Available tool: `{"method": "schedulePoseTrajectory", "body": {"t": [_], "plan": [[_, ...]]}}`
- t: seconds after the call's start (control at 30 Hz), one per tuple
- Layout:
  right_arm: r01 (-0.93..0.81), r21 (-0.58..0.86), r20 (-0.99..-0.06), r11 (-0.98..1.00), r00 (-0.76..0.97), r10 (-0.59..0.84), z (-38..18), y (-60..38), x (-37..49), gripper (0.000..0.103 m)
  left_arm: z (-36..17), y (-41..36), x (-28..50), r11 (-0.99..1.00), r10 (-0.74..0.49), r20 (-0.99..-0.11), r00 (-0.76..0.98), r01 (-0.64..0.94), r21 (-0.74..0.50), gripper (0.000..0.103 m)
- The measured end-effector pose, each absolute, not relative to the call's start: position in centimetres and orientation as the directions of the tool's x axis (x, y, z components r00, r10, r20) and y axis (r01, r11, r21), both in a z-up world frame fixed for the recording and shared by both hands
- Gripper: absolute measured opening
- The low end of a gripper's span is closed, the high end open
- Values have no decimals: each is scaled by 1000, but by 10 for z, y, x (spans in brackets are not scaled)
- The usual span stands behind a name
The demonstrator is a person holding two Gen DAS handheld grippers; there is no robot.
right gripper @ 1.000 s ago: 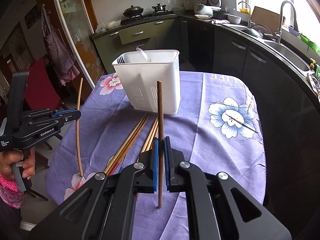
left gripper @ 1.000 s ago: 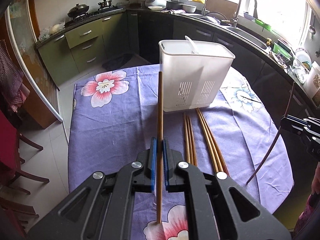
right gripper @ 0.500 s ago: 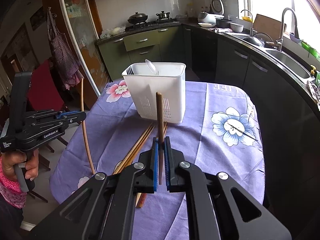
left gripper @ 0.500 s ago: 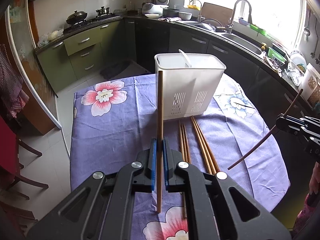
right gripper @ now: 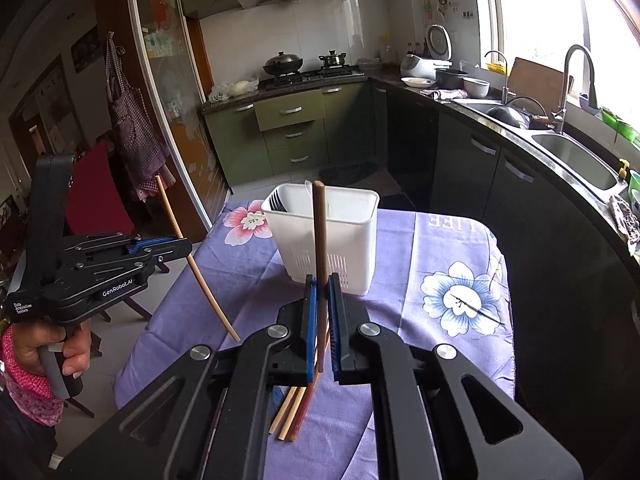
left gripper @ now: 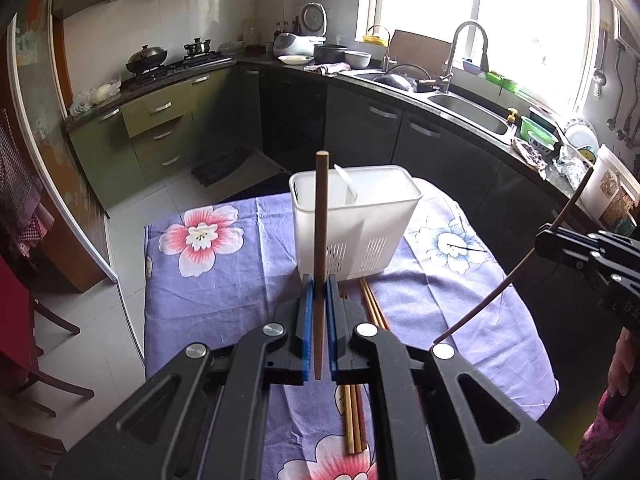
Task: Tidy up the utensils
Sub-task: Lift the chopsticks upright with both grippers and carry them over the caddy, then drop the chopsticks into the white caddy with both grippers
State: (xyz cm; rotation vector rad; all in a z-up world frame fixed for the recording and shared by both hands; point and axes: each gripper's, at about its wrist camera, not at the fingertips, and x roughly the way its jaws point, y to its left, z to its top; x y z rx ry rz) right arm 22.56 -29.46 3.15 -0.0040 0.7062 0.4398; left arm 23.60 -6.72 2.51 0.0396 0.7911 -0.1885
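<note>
Chopsticks, one per hand — my left gripper (left gripper: 318,304) pinches a pale chopstick (left gripper: 321,240) upright between its fingers; my right gripper (right gripper: 320,312) clamps a darker chopstick (right gripper: 319,248); both above the bench (left gripper: 240,280), before the white holder (left gripper: 360,224); more chopsticks (left gripper: 354,420) lie beneath.

The surface (left gripper: 240,304), under a purple floral cloth (left gripper: 460,312), fills the frame's middle. A white utensil caddy (left gripper: 360,216) stands at centre, loose chopsticks (left gripper: 354,420) lying below it
</note>
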Motion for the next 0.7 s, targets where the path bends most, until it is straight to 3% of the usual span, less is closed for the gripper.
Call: {"method": "schedulePoseTrajectory", "body": {"t": [0.43,0.57,0.7], "plan": [[-376,101,-563,921,742,364,95,-299,249,6,137,-94,263,984,-156,-512,845,178,-7,6],[-375,93,-550,922,752,362,106,-300,254,6,146,-104,279,988,-129,-456,881,154,20,6],[-370,84,-554,925,754,352,110,-302,261,6,132,-112,309,989,-118,-479,870,144,17,6]]}}
